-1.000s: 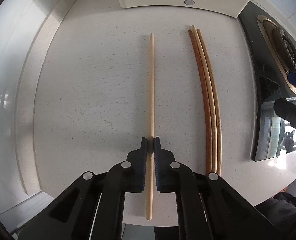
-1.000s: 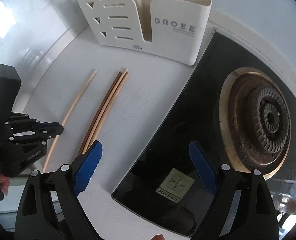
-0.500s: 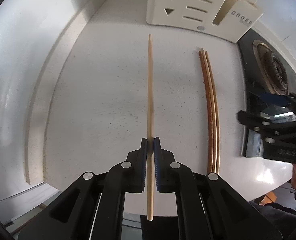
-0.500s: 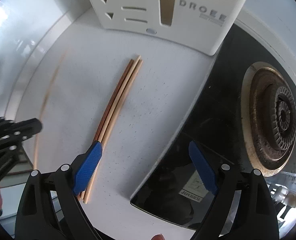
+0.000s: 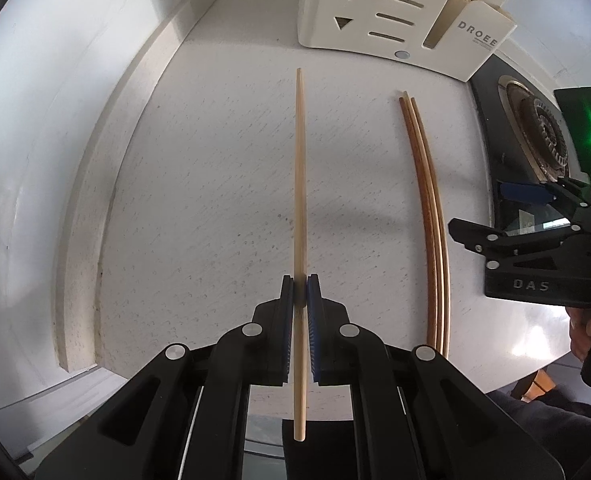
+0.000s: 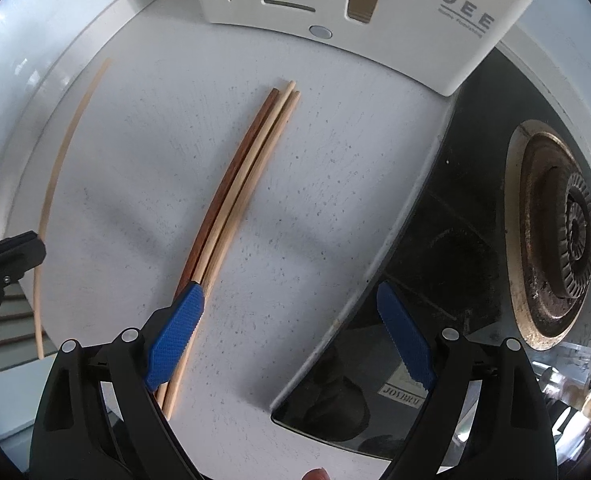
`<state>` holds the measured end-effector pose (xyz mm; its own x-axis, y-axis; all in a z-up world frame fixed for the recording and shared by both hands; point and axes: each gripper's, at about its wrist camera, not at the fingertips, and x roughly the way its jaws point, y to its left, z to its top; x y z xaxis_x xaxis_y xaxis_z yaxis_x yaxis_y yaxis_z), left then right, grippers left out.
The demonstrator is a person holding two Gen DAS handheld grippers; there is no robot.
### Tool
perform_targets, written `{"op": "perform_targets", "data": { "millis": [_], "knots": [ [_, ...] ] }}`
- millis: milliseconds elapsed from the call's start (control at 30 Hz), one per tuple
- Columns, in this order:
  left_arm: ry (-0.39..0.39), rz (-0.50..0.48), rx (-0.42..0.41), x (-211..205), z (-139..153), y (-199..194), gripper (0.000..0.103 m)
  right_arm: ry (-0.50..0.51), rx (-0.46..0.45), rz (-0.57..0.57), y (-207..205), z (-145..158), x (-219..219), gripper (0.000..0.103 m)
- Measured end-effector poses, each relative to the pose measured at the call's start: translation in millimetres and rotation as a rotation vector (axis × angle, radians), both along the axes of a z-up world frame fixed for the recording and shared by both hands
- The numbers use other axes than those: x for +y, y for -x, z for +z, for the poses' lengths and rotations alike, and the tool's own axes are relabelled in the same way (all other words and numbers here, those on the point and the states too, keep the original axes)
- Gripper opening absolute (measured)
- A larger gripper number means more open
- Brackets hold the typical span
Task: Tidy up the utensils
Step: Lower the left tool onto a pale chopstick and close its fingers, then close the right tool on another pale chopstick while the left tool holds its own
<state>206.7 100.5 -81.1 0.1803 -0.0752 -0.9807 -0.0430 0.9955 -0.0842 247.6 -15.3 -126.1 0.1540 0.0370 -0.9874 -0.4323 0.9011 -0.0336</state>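
My left gripper [image 5: 300, 289] is shut on a pale wooden chopstick [image 5: 300, 184], which runs straight ahead above the speckled counter and sticks out behind the pads. Three more chopsticks [image 5: 427, 208], one dark brown and two lighter, lie side by side on the counter to its right. In the right wrist view that bundle [image 6: 239, 184] lies under my right gripper [image 6: 291, 300], which stands open above it with its left pad over the bundle's near end. The held chopstick [image 6: 57, 176] shows at the left edge. A white slotted utensil holder [image 5: 395, 20] stands at the back with chopsticks in it.
A black glass hob [image 6: 435, 280] with a round burner [image 6: 559, 236] borders the counter on the right. A raised white ledge [image 5: 87, 208] runs along the left. The holder [image 6: 375, 4] stands close ahead of the right gripper. A hand [image 5: 587, 320] holds the right gripper.
The left gripper lifted and tilted with the pale chopstick, bringing the holder more into view. The right gripper moved left and down, from over the hob to over the three chopsticks.
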Motion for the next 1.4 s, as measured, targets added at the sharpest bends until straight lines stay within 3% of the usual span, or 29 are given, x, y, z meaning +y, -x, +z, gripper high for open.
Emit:
{"op": "perform_targets", "data": {
  "millis": [900,1067,1167,1400],
  "knots": [
    [0.021,-0.019,-0.023,7.6,12.7,11.1,0.007,0.099,0.022,0.067,-9.1,-22.1,47.6,0.089],
    [0.015,-0.012,-0.011,9.2,9.6,10.4,0.007,0.065,0.104,0.025,-13.0,-24.4,39.6,0.089],
    [0.013,-0.013,-0.007,8.1,8.3,10.8,0.007,0.075,0.115,0.033,-13.8,-24.5,42.3,0.084],
    [0.015,-0.021,-0.007,1.0,7.6,12.0,0.007,0.075,0.130,0.009,-18.4,-14.7,48.0,0.050]
  ]
}}
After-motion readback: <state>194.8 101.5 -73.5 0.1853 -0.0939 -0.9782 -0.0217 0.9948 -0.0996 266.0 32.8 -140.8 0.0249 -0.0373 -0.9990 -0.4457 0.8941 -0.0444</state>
